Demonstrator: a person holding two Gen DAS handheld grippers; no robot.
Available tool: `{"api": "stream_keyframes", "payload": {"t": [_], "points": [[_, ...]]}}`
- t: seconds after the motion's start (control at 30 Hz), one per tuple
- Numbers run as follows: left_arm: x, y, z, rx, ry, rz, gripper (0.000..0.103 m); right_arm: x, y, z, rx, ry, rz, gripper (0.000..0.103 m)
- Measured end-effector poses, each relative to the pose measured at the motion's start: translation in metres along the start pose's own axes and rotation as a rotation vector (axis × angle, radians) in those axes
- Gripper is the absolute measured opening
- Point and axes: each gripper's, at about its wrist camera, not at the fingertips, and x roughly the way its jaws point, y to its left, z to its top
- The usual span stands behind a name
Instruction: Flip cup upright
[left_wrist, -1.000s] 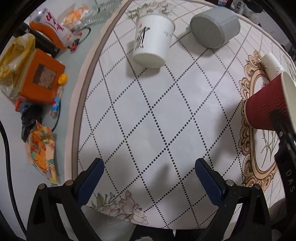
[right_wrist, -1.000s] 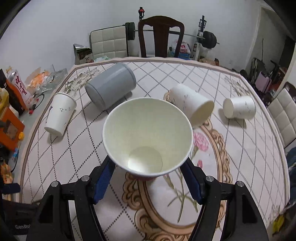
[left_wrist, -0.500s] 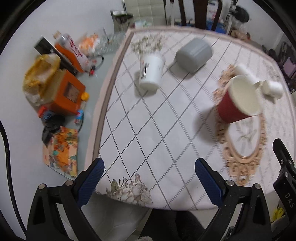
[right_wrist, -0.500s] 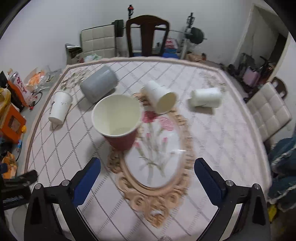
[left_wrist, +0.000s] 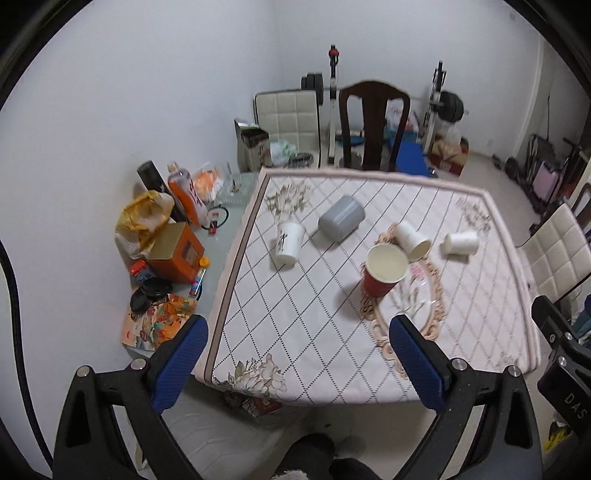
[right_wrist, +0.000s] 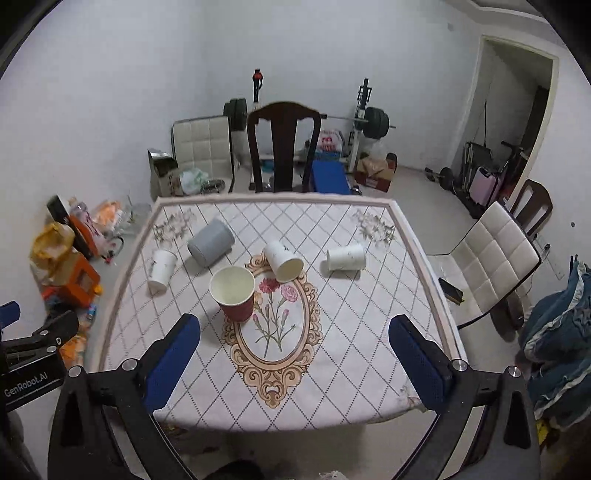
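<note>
A red paper cup (right_wrist: 235, 294) stands upright, mouth up, on the table's patterned cloth (right_wrist: 332, 332); it also shows in the left wrist view (left_wrist: 384, 271). My right gripper (right_wrist: 293, 362) is open and empty, pulled back above the table's near edge. My left gripper (left_wrist: 295, 363) is open and empty, back past the table's near left corner. A white cup (right_wrist: 283, 261) and another white cup (right_wrist: 345, 257) lie on their sides. A grey cup (right_wrist: 210, 242) lies on its side. A white cup (right_wrist: 161, 271) stands upside down.
A dark wooden chair (right_wrist: 282, 147) stands at the far side, a white padded chair (right_wrist: 495, 258) at the right. Boxes, bags and bottles (left_wrist: 162, 236) clutter the floor left of the table. Gym weights (right_wrist: 369, 118) stand by the far wall.
My right gripper let go of the red cup, which now stands upright on the cloth. Both grippers pulled back and up, away from the table.
</note>
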Motion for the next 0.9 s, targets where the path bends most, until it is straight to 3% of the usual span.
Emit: {"api": "stream_keyframes", "payload": {"t": [0.33,0.9], "points": [[-0.055,-0.003,-0.010,-0.015,-0.082,-0.037,0.100,-0.074,-0.017,0.001,0.004,-0.071,0.020,0.103],[-0.069,-0.009,-0.023,-0.016,-0.095,-0.023,0.100,-0.096,-0.022,-0.005,-0.007,-0.076,0.048,0.103]]}}
